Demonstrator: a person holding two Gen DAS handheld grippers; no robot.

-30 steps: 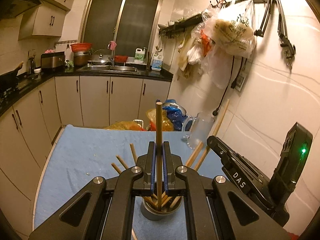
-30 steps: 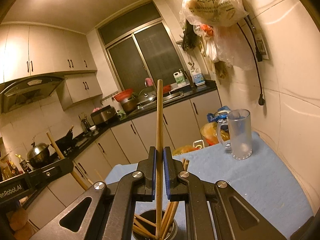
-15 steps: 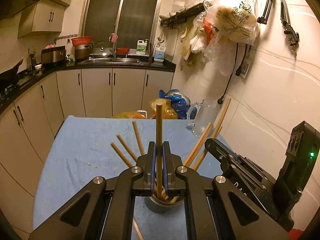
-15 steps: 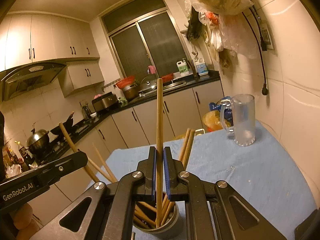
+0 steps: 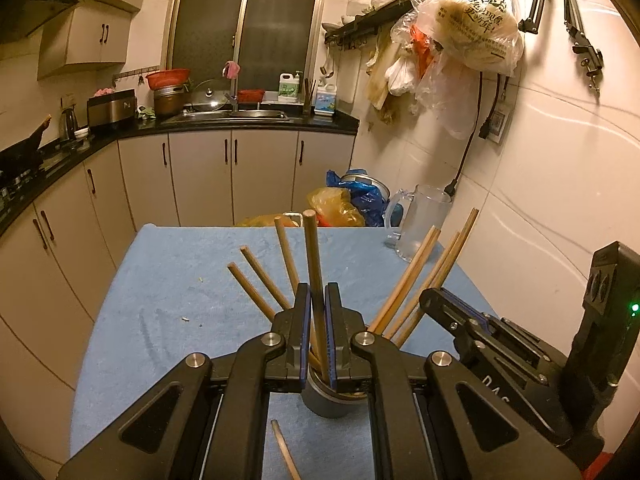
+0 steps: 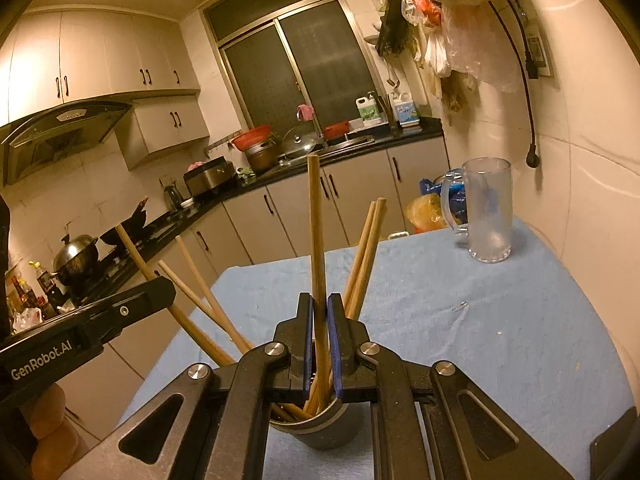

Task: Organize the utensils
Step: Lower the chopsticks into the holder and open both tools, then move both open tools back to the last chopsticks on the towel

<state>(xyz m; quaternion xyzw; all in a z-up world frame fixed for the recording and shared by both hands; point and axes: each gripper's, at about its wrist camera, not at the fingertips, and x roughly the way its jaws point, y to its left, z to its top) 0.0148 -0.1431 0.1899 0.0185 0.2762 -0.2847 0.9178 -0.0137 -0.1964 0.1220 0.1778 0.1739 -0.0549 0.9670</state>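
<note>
The left hand-held gripper [image 5: 317,332] clenches one chopstick [image 5: 313,264] above the holder [image 5: 328,402]; the right hand-held gripper [image 6: 319,340] clenches another chopstick [image 6: 317,232].

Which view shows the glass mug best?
Right wrist: the glass mug stands whole and unobstructed on the blue cloth, handle visible. In the left wrist view it is smaller, farther back, by the wall.

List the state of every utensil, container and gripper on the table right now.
Left gripper: shut on an upright chopstick.
Right gripper: shut on another chopstick.
Grey holder: upright, chopsticks fanned out inside.
Glass mug: upright, empty.
Loose chopstick: lying flat on the blue cloth.
</note>
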